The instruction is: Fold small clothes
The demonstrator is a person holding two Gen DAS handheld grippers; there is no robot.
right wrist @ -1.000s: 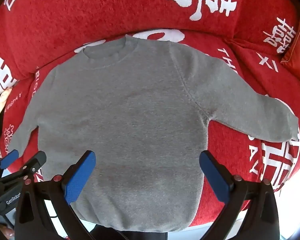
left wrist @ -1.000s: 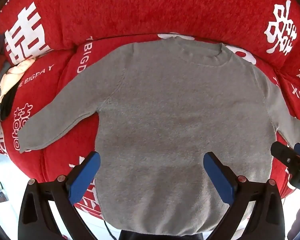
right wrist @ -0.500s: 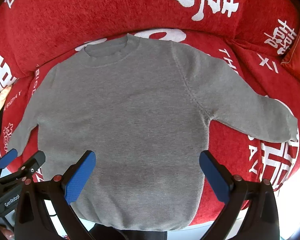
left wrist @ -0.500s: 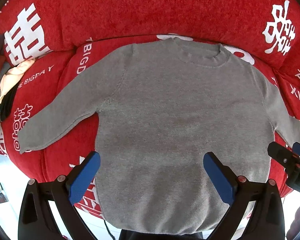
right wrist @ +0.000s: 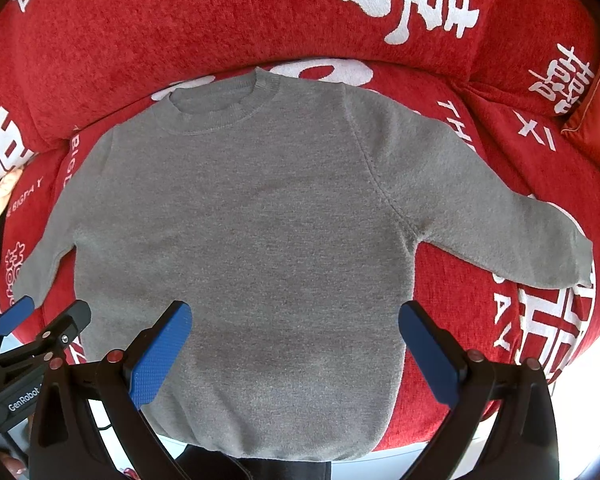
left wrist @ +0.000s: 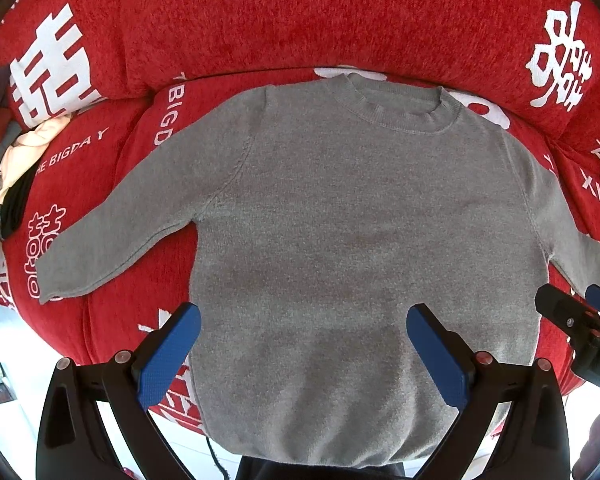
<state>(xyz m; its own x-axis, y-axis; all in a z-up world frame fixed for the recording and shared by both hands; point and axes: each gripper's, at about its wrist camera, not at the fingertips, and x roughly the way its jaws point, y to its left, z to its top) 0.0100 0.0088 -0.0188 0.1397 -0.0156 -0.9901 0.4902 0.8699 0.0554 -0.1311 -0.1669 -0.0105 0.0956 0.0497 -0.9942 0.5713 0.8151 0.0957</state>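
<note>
A small grey sweater [left wrist: 360, 240] lies flat on a red sofa seat, collar away from me, both sleeves spread out to the sides. It also shows in the right wrist view [right wrist: 252, 232]. My left gripper [left wrist: 304, 348] is open and empty above the sweater's lower half, near the hem. My right gripper [right wrist: 296, 344] is open and empty above the same area. Each gripper shows at the edge of the other's view: the right one [left wrist: 580, 320] and the left one [right wrist: 40, 320].
The red sofa [left wrist: 300, 20] has white printed characters and a tall backrest behind the sweater. A pile of other clothes [left wrist: 16, 152] lies at the far left of the seat. A red cushion [right wrist: 596, 120] sits at the far right. The seat's front edge runs under the hem.
Both grippers have eased slightly, so the sweater sits a little lower in both views. The sweater has not moved and both grippers stay open.
</note>
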